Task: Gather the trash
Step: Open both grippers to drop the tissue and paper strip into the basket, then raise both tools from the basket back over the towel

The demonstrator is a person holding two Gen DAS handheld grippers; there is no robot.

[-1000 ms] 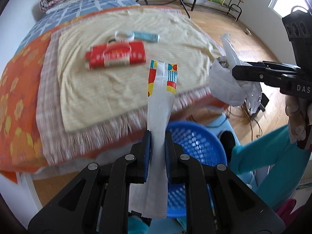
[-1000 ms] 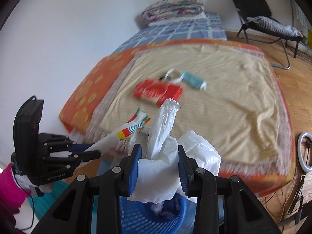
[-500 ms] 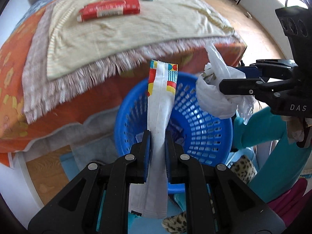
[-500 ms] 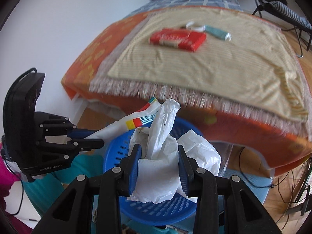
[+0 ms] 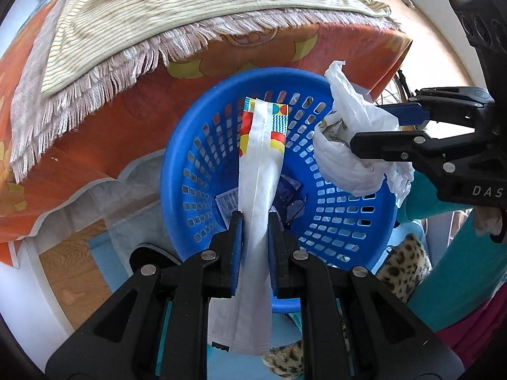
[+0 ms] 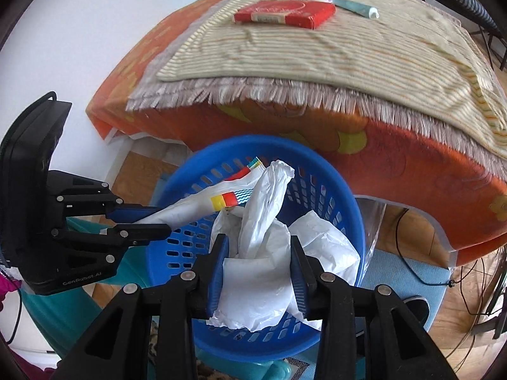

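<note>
My left gripper (image 5: 255,218) is shut on a flat white wrapper with a coloured patterned end (image 5: 259,171) and holds it above the blue perforated basket (image 5: 190,145). My right gripper (image 6: 256,247) is shut on a crumpled white plastic bag (image 6: 256,272) over the same basket (image 6: 336,190). Each gripper shows in the other's view: the right gripper (image 5: 377,126) at the basket's right rim, the left gripper (image 6: 158,220) at its left. A few scraps (image 5: 291,196) lie in the basket's bottom.
The bed edge with orange cover (image 5: 95,133) and fringed striped blanket (image 6: 317,63) overhangs behind the basket. A red box (image 6: 285,12) and a teal tube (image 6: 355,6) lie on the blanket. Wooden floor, a blue mat (image 6: 405,275) and cables (image 6: 469,285) lie at the right.
Both grippers have moved down from over the bed to above the basket, still holding the wrapper and the bag. The basket now fills the middle of both views.
</note>
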